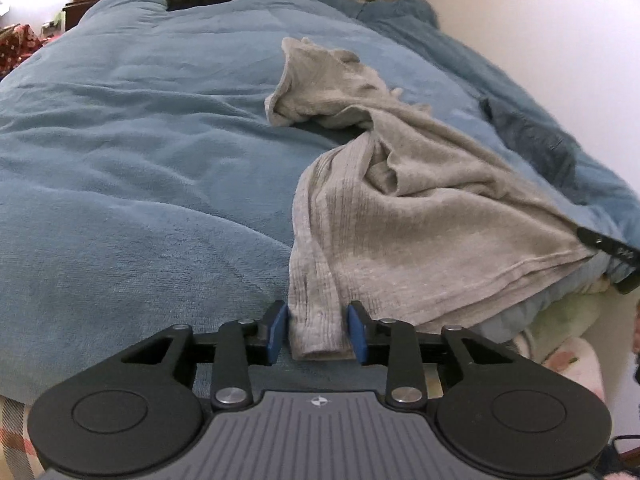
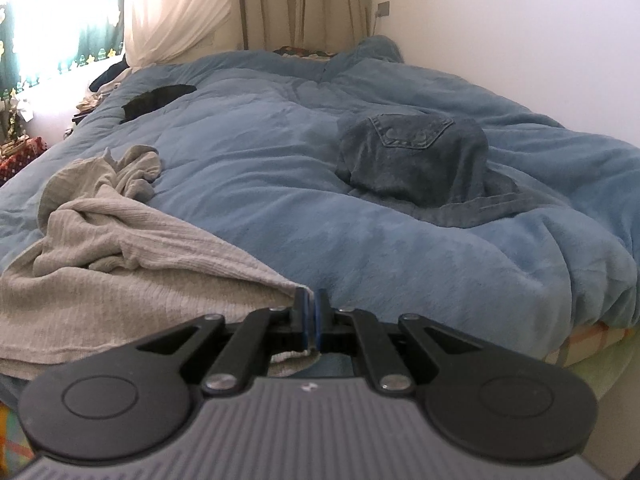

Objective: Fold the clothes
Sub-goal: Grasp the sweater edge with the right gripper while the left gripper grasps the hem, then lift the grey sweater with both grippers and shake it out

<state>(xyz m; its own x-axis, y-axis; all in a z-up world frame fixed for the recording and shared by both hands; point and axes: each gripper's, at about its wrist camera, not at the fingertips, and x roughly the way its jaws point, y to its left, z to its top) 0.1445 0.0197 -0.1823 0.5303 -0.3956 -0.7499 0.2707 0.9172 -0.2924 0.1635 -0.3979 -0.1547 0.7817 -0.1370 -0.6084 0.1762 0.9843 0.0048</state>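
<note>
No brand, label or readable writing showed anywhere; the small emblem on the left tool's grey body was too tiny to make out.

The left tool (image 1: 317, 330) had its blue pads apart, with the cuff of a grey shirt (image 1: 400, 208) lying between them; whether either pad touched the cloth was hard to tell. No earlier view bears on its motion. The shirt spread crumpled ahead and to the right of this tool across a blue blanket (image 1: 120, 152).

The right tool (image 2: 311, 314) had its pads together, clamped on the shirt's (image 2: 120, 256) hem corner, the rest lying to its left. Ahead and to its right sat folded jeans (image 2: 416, 160), pocket up. A dark thing (image 2: 156, 102) far ahead was partly sunk in the blanket (image 2: 280, 208) and could not be identified.
</note>
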